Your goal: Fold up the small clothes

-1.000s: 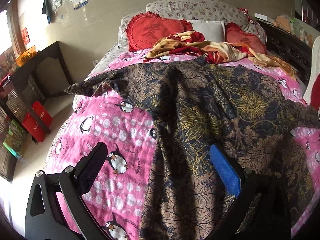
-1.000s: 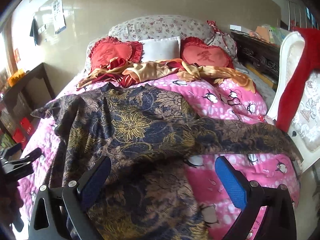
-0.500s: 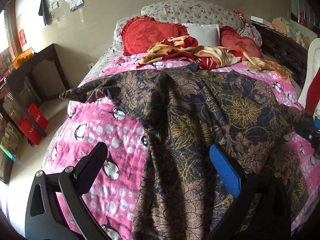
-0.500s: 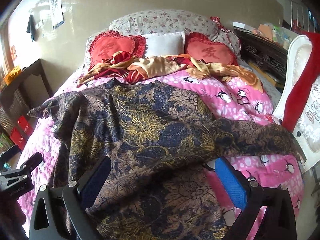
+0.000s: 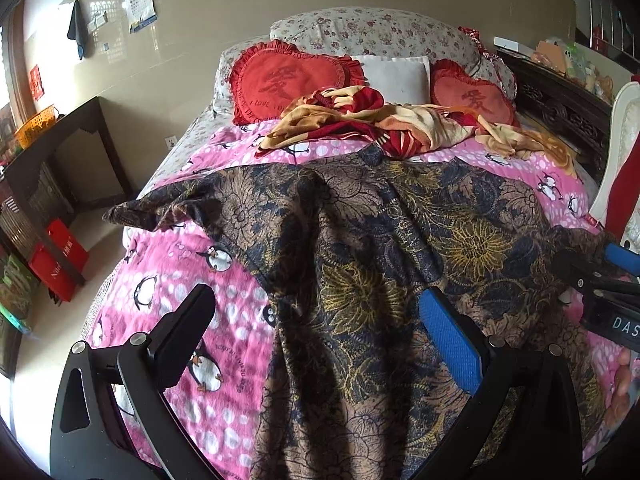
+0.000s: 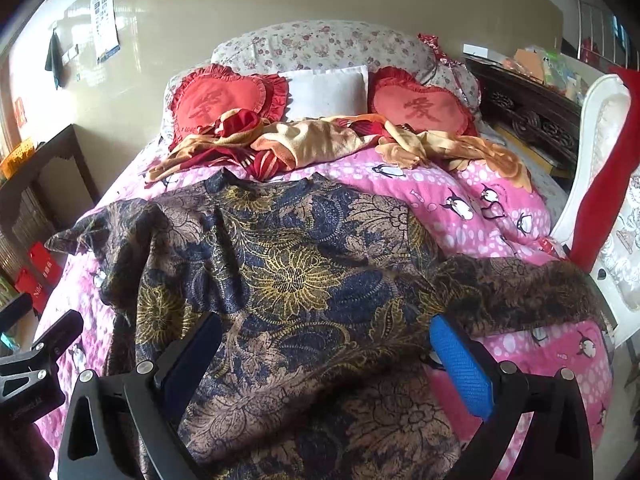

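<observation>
Garment point(image 6: 288, 280) pulled nearer, pink penguin bedspread point(image 5: 172, 292)

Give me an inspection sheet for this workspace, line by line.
Surface: bed under a pink penguin quilt.
Job's things: dark floral garment spread flat, sleeves out to both sides.
Clutter: crumpled red-and-gold cloth near the pillows; two red heart cushions.
Grippers: left claw open over the garment's edge; right claw open over the garment, nothing held.
Cables: nothing seen.
Surroundings: dark side table, white chair.
</observation>
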Action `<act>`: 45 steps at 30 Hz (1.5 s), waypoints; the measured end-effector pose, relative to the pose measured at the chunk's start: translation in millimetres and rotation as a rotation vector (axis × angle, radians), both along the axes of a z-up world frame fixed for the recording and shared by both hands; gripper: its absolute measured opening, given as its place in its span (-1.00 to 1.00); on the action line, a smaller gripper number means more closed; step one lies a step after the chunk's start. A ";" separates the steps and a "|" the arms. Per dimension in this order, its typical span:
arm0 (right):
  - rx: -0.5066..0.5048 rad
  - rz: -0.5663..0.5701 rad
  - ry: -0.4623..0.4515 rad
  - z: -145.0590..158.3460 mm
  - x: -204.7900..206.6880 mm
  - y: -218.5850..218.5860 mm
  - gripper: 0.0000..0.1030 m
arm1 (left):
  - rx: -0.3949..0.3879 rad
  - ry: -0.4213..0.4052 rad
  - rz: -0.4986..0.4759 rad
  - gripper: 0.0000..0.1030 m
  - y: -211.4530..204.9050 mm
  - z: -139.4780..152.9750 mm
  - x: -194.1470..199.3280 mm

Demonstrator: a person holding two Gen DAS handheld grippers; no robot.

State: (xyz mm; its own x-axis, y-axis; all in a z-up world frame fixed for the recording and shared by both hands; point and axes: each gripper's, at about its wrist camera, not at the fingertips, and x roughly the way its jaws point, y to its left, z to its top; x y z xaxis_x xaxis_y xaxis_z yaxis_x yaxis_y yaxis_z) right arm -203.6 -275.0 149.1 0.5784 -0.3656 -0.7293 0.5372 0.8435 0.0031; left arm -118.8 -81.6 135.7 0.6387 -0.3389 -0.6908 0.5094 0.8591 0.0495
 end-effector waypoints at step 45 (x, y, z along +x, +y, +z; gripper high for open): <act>0.022 0.050 0.097 -41.2 43.0 -1.5 1.00 | 0.022 0.079 0.051 0.99 -11.6 -36.4 34.6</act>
